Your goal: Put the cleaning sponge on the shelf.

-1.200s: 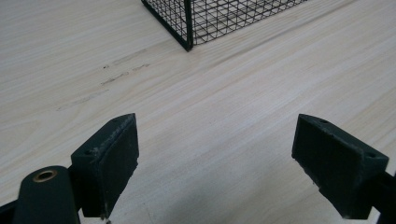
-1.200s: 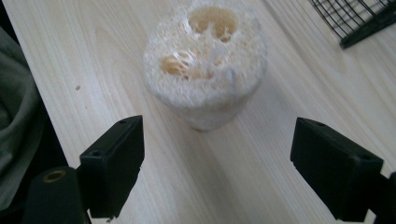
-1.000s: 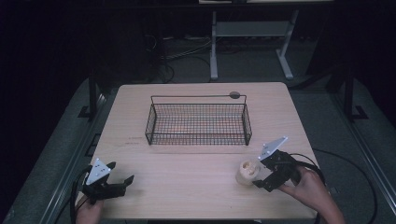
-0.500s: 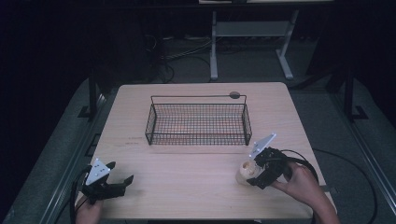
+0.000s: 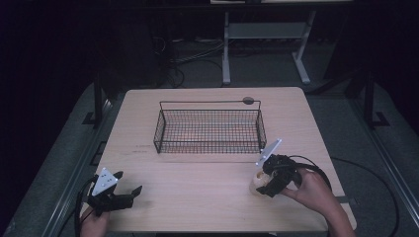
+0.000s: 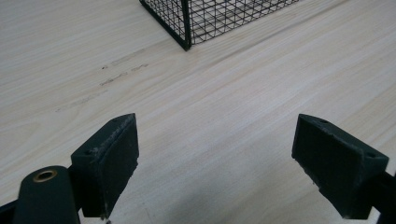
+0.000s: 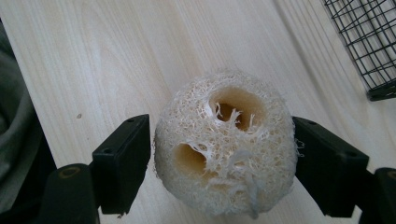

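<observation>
Black wire-mesh rectangular basket (image 5: 209,129) at table centre, on the pale wooden table (image 5: 197,182). At about 4 o'clock from it, near the table's right front, the right gripper (image 5: 264,181), jaws set against both sides of a cream, fibrous, round loofah sponge (image 7: 224,142) with two hollow holes facing up, sponge resting on the tabletop. At 7 o'clock from the basket, the left gripper (image 5: 129,193), jaws wide apart over bare wood, nothing between. Small dark round disc (image 5: 248,100) beside the basket's far right corner.
</observation>
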Demonstrator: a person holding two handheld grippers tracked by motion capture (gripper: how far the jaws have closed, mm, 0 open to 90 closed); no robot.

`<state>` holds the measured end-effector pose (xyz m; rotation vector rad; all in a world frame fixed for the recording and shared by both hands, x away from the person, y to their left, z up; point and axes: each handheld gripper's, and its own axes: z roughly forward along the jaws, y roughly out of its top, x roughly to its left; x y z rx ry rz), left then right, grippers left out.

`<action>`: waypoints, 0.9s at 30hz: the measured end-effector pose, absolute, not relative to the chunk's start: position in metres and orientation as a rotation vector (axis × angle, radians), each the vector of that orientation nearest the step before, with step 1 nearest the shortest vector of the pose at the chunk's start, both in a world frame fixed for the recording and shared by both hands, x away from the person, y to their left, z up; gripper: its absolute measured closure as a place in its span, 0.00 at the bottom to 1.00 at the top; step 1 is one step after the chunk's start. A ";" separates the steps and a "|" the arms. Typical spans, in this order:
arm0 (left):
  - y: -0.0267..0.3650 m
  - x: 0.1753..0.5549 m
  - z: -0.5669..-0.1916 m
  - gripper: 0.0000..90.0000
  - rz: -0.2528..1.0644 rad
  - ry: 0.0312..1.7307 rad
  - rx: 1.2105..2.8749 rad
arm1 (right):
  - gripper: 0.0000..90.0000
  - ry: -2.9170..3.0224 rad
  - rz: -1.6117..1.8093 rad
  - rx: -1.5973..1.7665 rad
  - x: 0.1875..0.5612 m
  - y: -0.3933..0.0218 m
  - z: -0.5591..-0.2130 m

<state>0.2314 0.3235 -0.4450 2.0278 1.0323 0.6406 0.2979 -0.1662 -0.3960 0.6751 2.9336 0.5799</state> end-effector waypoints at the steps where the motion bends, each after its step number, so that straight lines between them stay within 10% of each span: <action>1: 0.324 0.231 -0.445 0.16 0.642 1.031 2.026 | 0.25 2.934 0.569 0.672 0.298 -0.166 -0.396; 27: 0.325 0.231 -0.443 0.16 0.643 1.031 2.016 | 0.32 2.971 0.446 0.638 0.312 -0.149 -0.371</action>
